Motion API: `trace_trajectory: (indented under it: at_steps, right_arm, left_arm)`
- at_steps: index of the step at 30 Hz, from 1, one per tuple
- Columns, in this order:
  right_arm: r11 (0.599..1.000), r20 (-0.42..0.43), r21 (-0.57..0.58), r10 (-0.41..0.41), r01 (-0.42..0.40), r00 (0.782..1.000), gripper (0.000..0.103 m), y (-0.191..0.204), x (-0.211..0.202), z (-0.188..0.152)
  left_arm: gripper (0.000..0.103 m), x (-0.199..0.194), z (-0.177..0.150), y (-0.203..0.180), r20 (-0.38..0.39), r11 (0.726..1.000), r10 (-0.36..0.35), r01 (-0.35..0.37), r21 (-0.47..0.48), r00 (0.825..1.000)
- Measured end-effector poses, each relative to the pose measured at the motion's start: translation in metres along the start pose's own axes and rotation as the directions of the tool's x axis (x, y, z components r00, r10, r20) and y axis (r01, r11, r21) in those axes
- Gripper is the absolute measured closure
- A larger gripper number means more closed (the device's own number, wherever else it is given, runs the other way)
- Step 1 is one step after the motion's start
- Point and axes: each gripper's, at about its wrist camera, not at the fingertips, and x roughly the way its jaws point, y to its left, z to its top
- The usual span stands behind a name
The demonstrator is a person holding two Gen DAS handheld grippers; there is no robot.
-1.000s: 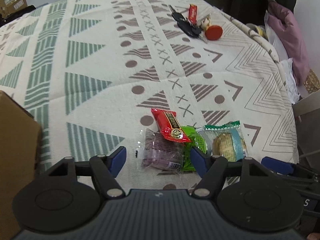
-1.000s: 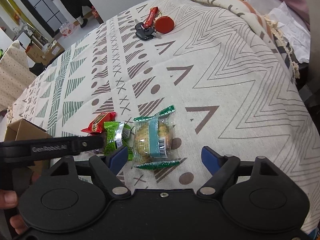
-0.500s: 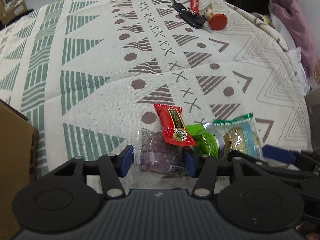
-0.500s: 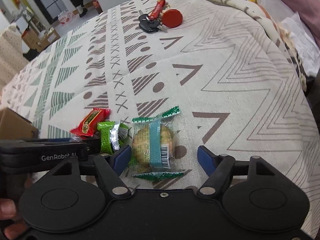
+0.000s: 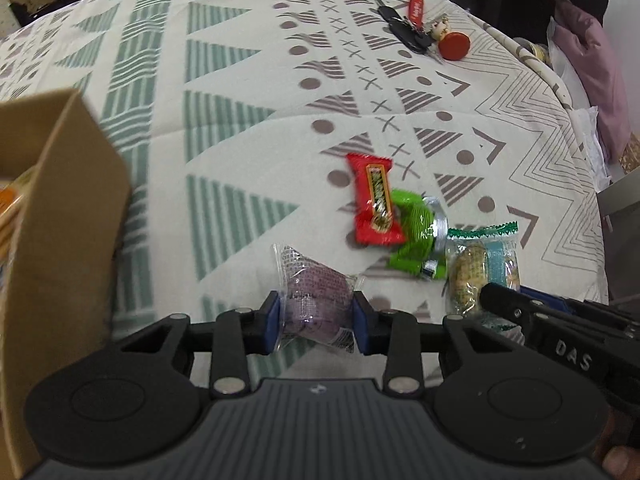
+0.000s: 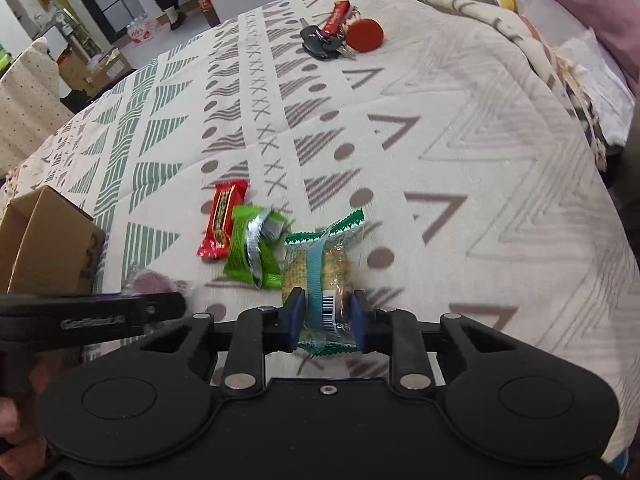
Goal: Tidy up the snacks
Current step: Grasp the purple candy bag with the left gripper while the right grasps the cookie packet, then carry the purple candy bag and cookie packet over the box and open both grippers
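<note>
Left hand-held gripper [image 5: 316,316] now clamped on purple snack [image 5: 314,300], right hand-held gripper [image 6: 326,318] on biscuit pack [image 6: 320,276]; both spread earlier. Box [image 5: 60,208] drop likely next.

The cloth [image 5: 248,128] is cream, printed with green striped triangles, brown crosses, dots and chevrons. One snack [image 5: 374,200] is red with a gold band, the next [image 5: 414,236] bright green with silver, another [image 5: 316,300] purple in clear wrap, and the cake [image 6: 320,272] tan under a teal stripe with green zigzag ends. The box [image 5: 60,216] is plain brown. The keys [image 6: 324,46] are black with a red tag [image 6: 364,35]. Gripper pads [image 5: 271,316] are blue.
</note>
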Motion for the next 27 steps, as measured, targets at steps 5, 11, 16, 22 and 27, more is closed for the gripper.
trace_trajectory:
  at_steps: [5,11,16,22,27]
  right_arm:
    - [0.998,0.014,-0.015,-0.053,0.053,0.999,0.041,0.007,0.011,-0.003]
    - [0.986,0.018,-0.106,-0.131,0.132,0.991,0.055,0.023,0.025,-0.005]
    - [0.994,-0.006,-0.082,-0.075,0.074,0.997,0.056,0.025,0.009,-0.009]
    - [0.997,0.018,-0.066,-0.031,0.032,0.999,0.056,0.038,-0.02,-0.024]
    - [0.998,0.053,-0.058,-0.005,0.008,0.999,0.056,0.052,-0.042,-0.03]
  left_arm:
    - [0.068,-0.021,-0.015,0.015,0.024,1.0,0.015,-0.014,-0.016,1.0]
    - [0.068,-0.034,-0.025,0.034,0.03,0.997,0.048,-0.047,-0.054,0.998]
    - [0.068,-0.046,-0.03,0.036,0.05,0.996,0.048,-0.044,-0.077,0.998]
    - [0.068,-0.064,-0.037,0.038,0.081,0.996,0.038,-0.032,-0.084,0.996]
    - [0.068,-0.08,-0.042,0.043,0.103,0.996,0.027,-0.019,-0.084,0.994]
